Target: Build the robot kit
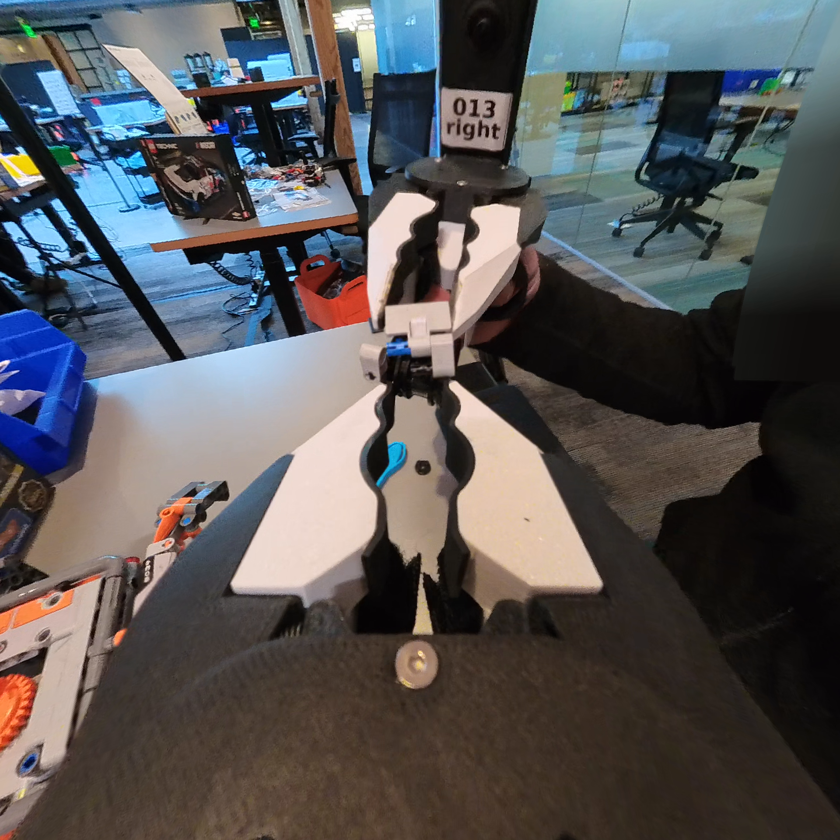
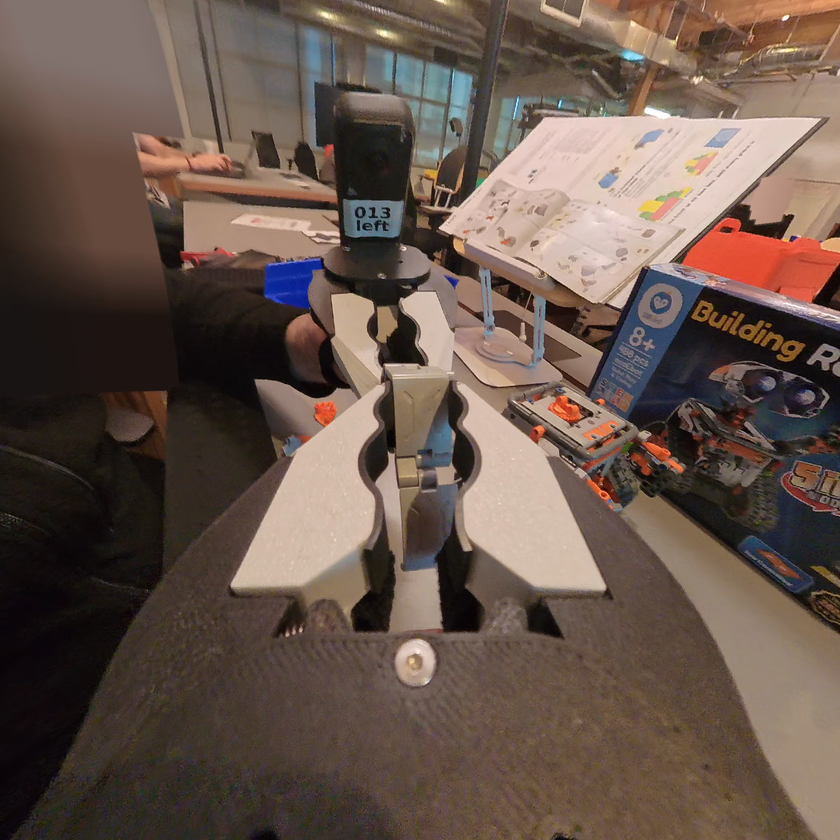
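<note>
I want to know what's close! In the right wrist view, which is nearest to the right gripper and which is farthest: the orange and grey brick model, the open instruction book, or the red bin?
From the right gripper:
1. Brick model, just right, on the table.
2. Instruction book, propped on a stand behind it.
3. Red bin, far right, beyond the book.

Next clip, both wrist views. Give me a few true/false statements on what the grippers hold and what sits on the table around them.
1. The two grippers face each other tip to tip. True: left gripper, right gripper.
2. The right gripper is open and empty. False: it is shut on a grey brick assembly.
3. An open instruction booklet rests on a stand. True.
4. The partly built orange and grey model hangs in the air. False: it sits on the table, beside the printed box.
5. A blue bin sits on the table. True.
</note>
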